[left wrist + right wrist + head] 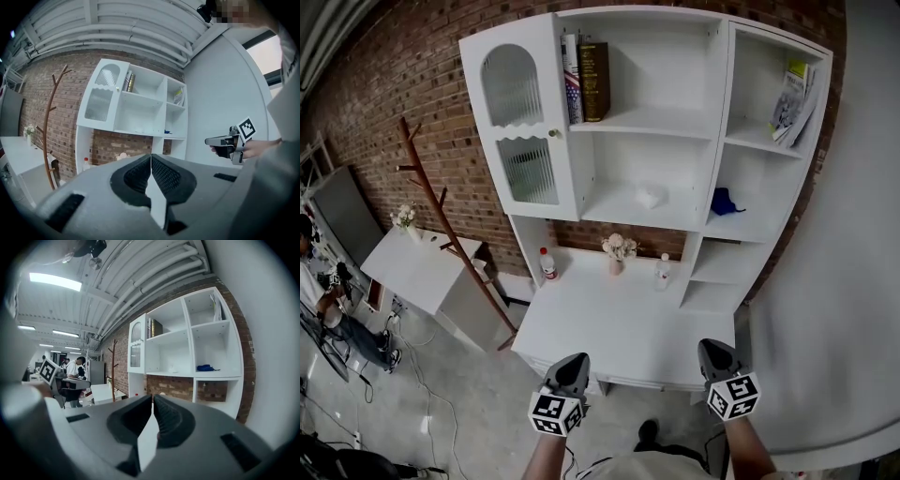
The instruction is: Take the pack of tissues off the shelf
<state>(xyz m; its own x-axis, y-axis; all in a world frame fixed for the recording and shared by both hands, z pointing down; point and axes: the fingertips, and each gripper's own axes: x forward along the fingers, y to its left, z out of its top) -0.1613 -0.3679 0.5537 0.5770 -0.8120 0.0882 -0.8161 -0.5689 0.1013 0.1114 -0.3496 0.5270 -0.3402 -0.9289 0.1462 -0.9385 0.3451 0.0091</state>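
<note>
Right now both claws are clenched on nothing: my left gripper (pixel 572 364) and right gripper (pixel 717 354) hover side by side near the front edge of the white desk surface (pixel 619 328), jaws pressed together. The pack of tissues (pixel 650 195) lies on the middle shelf of the white shelf unit (pixel 712 141), well apart from both grippers. A blue thing (pixel 725 201) sits in the compartment to its right. A flower vase (pixel 619 251) and two bottles (pixel 548 263) stand at the back of the desk. Behind it all is a brick wall (pixel 412 84). To the left, a wooden coat rack (pixel 441 220) leans beside a white side table (pixel 422 267) on grey floor (pixel 469 403).
</note>
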